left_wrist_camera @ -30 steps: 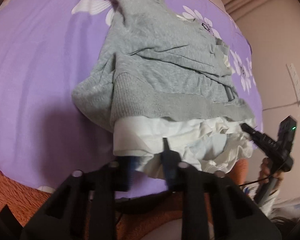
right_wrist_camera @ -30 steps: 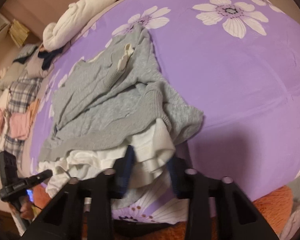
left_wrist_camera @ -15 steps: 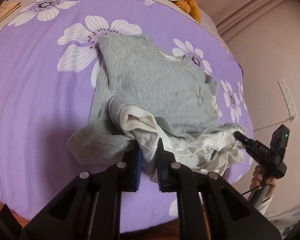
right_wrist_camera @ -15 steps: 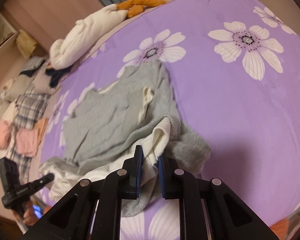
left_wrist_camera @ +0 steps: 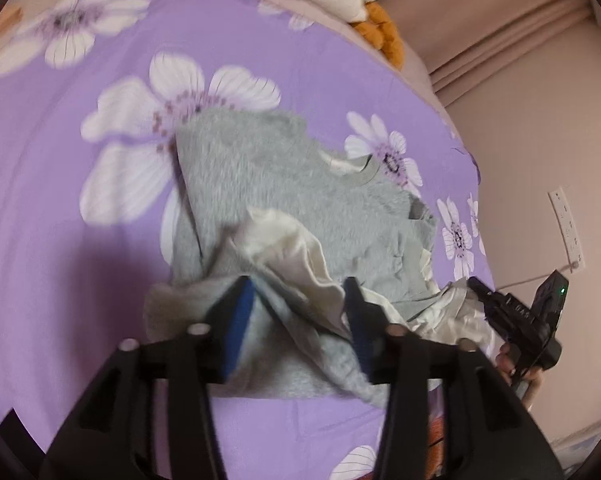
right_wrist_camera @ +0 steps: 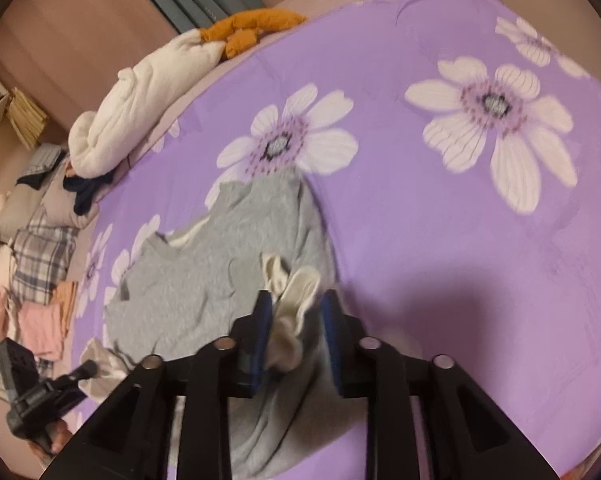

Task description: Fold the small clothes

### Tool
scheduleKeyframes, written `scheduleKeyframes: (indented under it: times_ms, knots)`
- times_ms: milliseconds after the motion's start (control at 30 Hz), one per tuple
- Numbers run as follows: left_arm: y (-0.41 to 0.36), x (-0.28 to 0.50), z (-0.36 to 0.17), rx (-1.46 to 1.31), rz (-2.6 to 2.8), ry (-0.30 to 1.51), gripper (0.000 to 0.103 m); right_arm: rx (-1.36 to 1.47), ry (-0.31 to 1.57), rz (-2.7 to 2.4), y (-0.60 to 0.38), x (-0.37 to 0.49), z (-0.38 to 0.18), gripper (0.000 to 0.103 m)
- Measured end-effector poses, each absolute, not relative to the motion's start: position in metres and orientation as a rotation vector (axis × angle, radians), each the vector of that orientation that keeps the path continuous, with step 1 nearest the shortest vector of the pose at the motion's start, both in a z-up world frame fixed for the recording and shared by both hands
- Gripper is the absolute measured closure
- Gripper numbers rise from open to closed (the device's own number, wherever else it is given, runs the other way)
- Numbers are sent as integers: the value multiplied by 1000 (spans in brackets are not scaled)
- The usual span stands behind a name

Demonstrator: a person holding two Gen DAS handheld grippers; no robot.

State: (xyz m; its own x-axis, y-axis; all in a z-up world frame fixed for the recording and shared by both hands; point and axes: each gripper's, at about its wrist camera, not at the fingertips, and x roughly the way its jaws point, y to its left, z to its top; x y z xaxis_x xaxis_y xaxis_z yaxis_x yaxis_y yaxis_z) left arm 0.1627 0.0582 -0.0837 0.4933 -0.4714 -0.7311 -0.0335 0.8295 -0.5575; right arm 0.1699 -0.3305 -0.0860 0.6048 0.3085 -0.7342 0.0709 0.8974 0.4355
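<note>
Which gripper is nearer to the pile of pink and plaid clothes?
Left. The left gripper is close beside the pile; the right gripper is across the grey sweater from it. Both pairs of jaws are opening with sweater fabric between them.

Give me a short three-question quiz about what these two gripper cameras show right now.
1. True or false: the grey sweater lies on a purple flowered bedspread.
2. What lies between the fingers of the left gripper? A) a plaid shirt B) the sweater's hem with its white lining C) nothing
3. Fill in: cloth also lies between the right gripper fingers, whose jaws are ____.

Key: 1 true. 2 B. 3 opening.
</note>
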Motion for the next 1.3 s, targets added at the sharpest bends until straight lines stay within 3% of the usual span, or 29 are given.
scheduleKeyframes:
  times_ms: [67, 167, 533, 633, 900, 1000, 1067, 1133, 1233, 1300]
  knots:
    - [65, 157, -74, -514, -266, 983, 42, 441, 892, 139, -341, 168, -78, 62]
    - [76, 151, -72, -477, -263, 965, 42, 427, 884, 135, -358, 165, -73, 62]
    - [93, 133, -96, -433, -261, 1034, 50, 296, 1021, 245, -356, 152, -100, 61]
    - [79, 136, -93, -398, -325, 1027, 50, 239, 1027, 306, -340, 157, -101, 38]
    - [55, 161, -109, -333, -369, 1089, 50, 210, 1095, 383, -320, 178, -121, 37]
    - [51, 167, -113, -326, -362, 1090, 53, 243, 1085, 396, -320, 181, -124, 47]
    - [49, 169, -116, -316, -350, 1089, 63, 248, 1069, 401, -319, 179, -123, 56]
    - [49, 169, -118, -301, -342, 1086, 80, 234, 1051, 389, -318, 177, -123, 68]
    - [48, 161, -114, -290, -314, 1043, 90, 244, 1038, 378, -320, 174, -120, 80]
    - [46, 151, -106, -281, -280, 1001, 91, 246, 1008, 364, -323, 169, -114, 83]
